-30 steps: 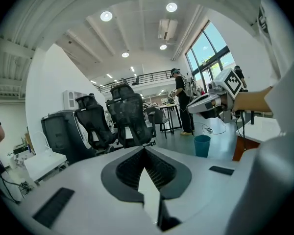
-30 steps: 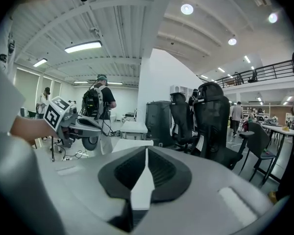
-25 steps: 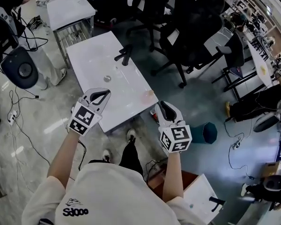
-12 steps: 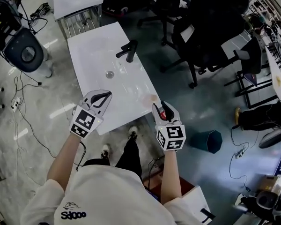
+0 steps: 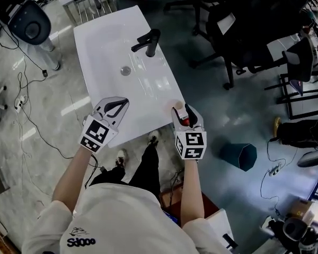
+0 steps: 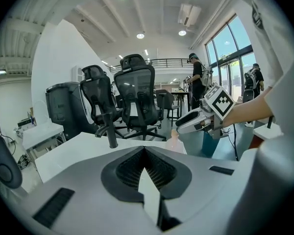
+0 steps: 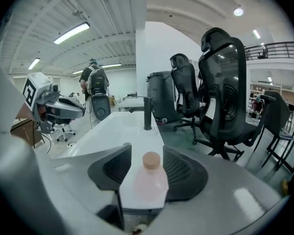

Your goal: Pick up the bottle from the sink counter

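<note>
The right tool (image 5: 181, 111), its jaws just opened wide, straddles the pink bottle (image 7: 151, 179) without pressing it. The bottle stands at the desk's (image 5: 103, 41) near edge, well short of the tap (image 5: 148, 42). The left tool (image 5: 115, 107) is closed and empty. A jaw nudging the bottle could topple it off that edge.

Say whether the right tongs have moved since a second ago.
Yes. The right tongs moved up to the sink counter's near right corner; their jaws have just been opening, and the bottle stands between them, ungripped.
</note>
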`<action>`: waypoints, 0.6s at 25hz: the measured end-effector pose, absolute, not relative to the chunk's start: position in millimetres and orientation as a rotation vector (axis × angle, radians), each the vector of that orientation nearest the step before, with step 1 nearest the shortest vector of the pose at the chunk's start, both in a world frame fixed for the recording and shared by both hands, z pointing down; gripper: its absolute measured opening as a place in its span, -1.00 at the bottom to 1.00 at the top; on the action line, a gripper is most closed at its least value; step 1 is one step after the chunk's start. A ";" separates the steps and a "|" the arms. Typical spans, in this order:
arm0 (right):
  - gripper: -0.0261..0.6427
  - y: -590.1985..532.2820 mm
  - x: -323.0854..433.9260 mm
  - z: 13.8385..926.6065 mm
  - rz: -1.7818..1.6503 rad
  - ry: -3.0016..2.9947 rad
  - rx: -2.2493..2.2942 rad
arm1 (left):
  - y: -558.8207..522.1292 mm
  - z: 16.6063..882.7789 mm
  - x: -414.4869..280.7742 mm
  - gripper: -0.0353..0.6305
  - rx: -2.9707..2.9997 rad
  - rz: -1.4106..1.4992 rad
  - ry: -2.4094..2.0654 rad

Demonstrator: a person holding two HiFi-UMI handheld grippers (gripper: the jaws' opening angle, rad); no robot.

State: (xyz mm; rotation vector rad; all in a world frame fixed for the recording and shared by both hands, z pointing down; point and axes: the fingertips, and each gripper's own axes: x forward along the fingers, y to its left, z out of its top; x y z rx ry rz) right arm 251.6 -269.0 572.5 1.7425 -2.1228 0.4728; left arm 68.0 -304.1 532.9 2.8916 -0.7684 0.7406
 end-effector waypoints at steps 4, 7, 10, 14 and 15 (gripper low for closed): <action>-0.28 -274.4 255.4 590.1 0.473 -2.091 1.757 | -305.1 549.7 69.1 -0.90 2.866 0.757 -0.747; -0.29 -277.6 256.7 601.0 0.470 -2.073 1.759 | -303.2 562.3 68.4 -0.89 2.839 0.771 -0.731; -0.28 -280.2 256.8 608.3 0.455 -2.066 1.768 | -300.2 573.0 66.8 -0.90 2.820 0.786 -0.719; -0.29 -287.4 257.8 612.1 0.397 -2.053 1.799 | -298.1 584.2 64.3 -0.90 2.793 0.792 -0.715; -0.29 -289.5 258.0 612.4 0.390 -2.054 1.810 | -297.5 586.9 63.4 -0.90 2.787 0.795 -0.714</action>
